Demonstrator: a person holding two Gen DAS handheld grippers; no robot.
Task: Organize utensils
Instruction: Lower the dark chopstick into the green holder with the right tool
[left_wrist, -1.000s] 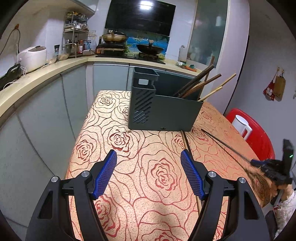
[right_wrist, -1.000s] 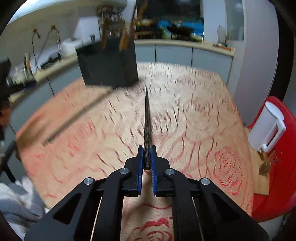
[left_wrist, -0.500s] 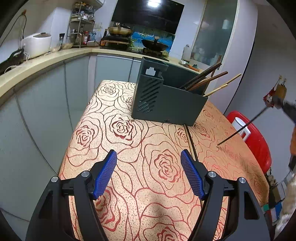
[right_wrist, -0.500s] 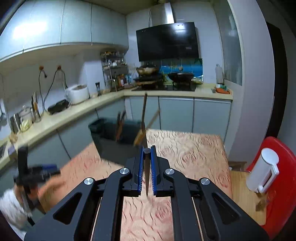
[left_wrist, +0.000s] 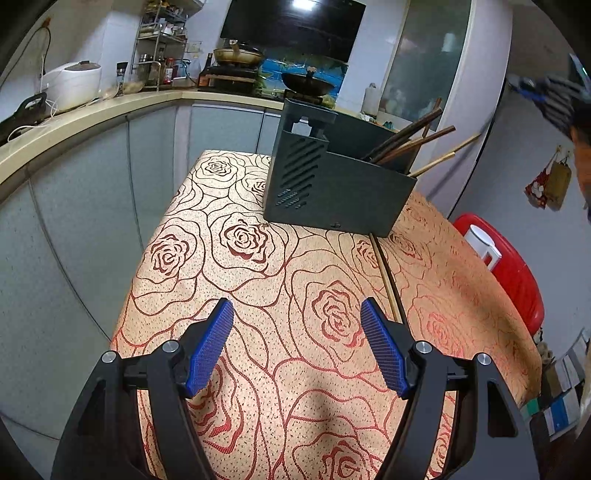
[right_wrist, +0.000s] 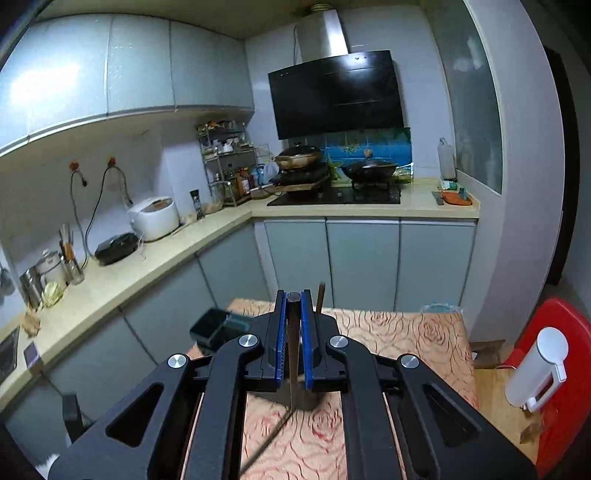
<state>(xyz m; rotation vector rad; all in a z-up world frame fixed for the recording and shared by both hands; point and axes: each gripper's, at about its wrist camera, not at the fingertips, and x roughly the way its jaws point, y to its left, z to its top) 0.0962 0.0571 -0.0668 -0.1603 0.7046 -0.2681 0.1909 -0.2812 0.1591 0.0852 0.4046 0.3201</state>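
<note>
Left gripper (left_wrist: 297, 347): one, low over the near end of the table (left_wrist: 229, 302), fingers spread wide with nothing between the blue pads (left_wrist: 208, 350).

Right gripper (right_wrist: 294, 339): one, held high above the table, pads pressed together and pinching one dark chopstick (right_wrist: 293, 354). The stick is thin, dark brown to black, and stands nearly upright between the pads; its blunt top shows at the fingertips and its lower length hangs toward the table, the tip hidden behind the gripper frame. In the left view this gripper appears only as a blur at the upper right.

Table cover: one, beige with a red and brown rose pattern.

Loose chopsticks on the table (left_wrist: 386, 280): two, one dark and one pale wood, lying side by side lengthwise toward the right edge, their far ends just beside the holder's near right corner.

Utensil holder (left_wrist: 332, 184): one dark grey box with a slotted left end, standing at the far end of the table. About five chopsticks (left_wrist: 410, 142), dark and pale wood, lean out of its right compartment; an exact count cannot be made.

Beside the table's right edge: one red stool (left_wrist: 517, 273) carrying one white jug (left_wrist: 482, 245).

Beyond: one counter (right_wrist: 332, 210) bearing two pans and one white rice cooker (right_wrist: 155, 218).
</note>
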